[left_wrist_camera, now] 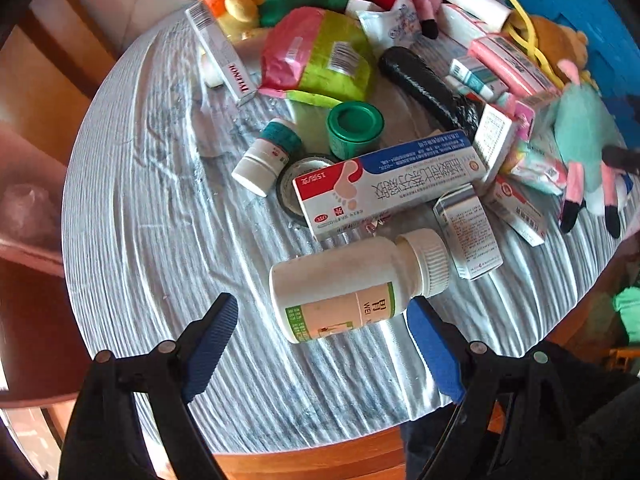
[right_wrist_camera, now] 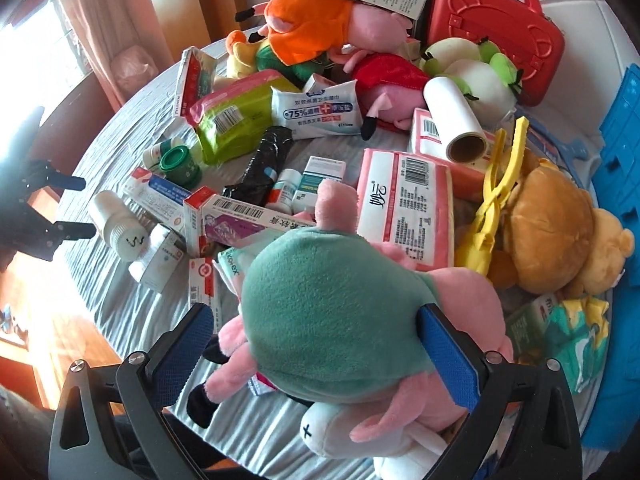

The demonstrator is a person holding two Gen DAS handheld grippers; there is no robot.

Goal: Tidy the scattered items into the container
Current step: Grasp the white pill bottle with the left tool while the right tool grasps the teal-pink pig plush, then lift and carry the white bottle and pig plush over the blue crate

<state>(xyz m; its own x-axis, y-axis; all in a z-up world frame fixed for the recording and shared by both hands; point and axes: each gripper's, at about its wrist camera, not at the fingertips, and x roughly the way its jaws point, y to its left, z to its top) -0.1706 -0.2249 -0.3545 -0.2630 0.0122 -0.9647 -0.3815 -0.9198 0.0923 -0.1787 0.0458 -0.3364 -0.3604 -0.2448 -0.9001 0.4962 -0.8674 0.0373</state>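
Between open left claw: smooth white cylindrical bottle, ribbed cap.

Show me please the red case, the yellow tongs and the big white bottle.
red case [right_wrist_camera: 496, 36]: right wrist view, on its front face.
yellow tongs [right_wrist_camera: 494, 200]: right wrist view, on one arm.
white bottle [left_wrist_camera: 340, 276]: left wrist view, on its body.

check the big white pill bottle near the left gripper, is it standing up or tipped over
Tipped over. The white pill bottle lies on its side on the striped tablecloth, its ribbed cap pointing sideways.
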